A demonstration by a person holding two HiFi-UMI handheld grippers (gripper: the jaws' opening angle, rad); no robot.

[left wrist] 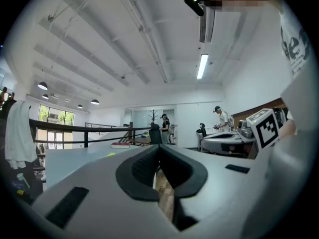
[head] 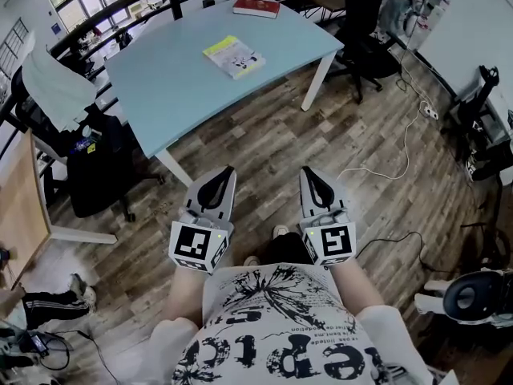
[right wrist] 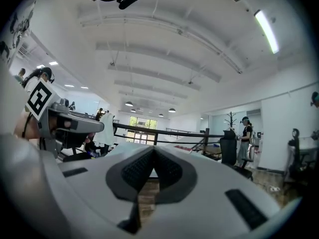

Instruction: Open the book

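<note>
**Head view.**
- Left tool [head: 225,175]: clenched, empty, held level at your waist.
- Right tool [head: 309,175]: also clenched on nothing, beside the left one.
- Book [head: 234,56]: closed and flat on the blue worktop [head: 160,79]. It lies straight ahead, well apart from both tools, with bare floor between. Its long axis runs diagonally, far-left to near-right. It lines up closer with your left tool.
- Room: bare worktop on every side of the book, which sits back from the near edge. The red book [head: 256,7] lies well apart at the far edge.

**Left gripper view.** Jaws pressed together, nothing between. The book is a thin yellow sliver left of the jaw line.

**Right gripper view.** Jaws together, nothing between. The worktop lies ahead; the book cannot be made out.
</note>
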